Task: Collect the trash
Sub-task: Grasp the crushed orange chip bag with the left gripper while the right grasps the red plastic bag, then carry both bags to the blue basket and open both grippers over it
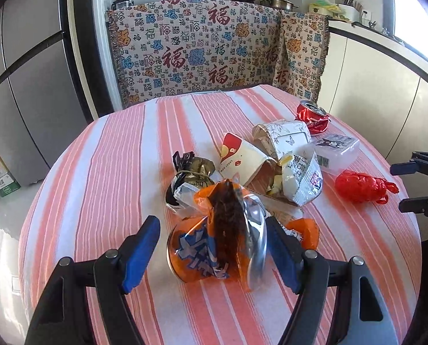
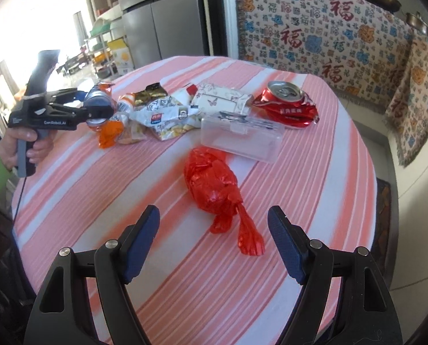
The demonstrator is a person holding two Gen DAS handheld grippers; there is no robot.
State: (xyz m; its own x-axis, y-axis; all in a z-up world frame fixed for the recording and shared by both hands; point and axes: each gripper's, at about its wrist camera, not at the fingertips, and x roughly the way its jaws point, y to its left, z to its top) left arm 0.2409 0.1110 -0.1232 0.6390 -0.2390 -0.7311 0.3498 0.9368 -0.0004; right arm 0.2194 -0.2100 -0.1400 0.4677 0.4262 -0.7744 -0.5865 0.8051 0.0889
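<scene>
Orange foil, torn open to its silver lining, fills the space between the blue pads of the left hand-held gripper (image 1: pixel 214 250): this orange snack bag (image 1: pixel 211 247) shows only its crumpled top and blue lettering in the left wrist view. From the right wrist view the same hand-held gripper (image 2: pixel 99 112) is seen side-on at the far left of the bench (image 2: pixel 314 230), gripped by a bare hand (image 2: pixel 23 146) with a green sleeve, its fingers around that bag; whether the pads actually press it cannot be told from either view, though a gap shows beside the left pad.

Only the right wrist view shows the right hand-held gripper (image 2: pixel 214 241) fully, its jaws spread wide and holding nothing, low over the pink-striped cloth. Just ahead of it lies one knotted red plastic bag (image 2: pixel 214 184), its tail pointing toward the gripper.

Further back the rest of the trash sits in a loose pile: one crushed red can (image 2: pixel 285 103), one clear plastic box (image 2: pixel 242 135) just beside it, one butterfly-printed carton (image 1: pixel 283 138), one white paper cup (image 1: pixel 242 155) on its side, one white snack wrapper (image 1: pixel 303 178), and one dark gold wrapper (image 1: pixel 191 172). Only the left wrist view shows that dark wrapper clearly.
</scene>
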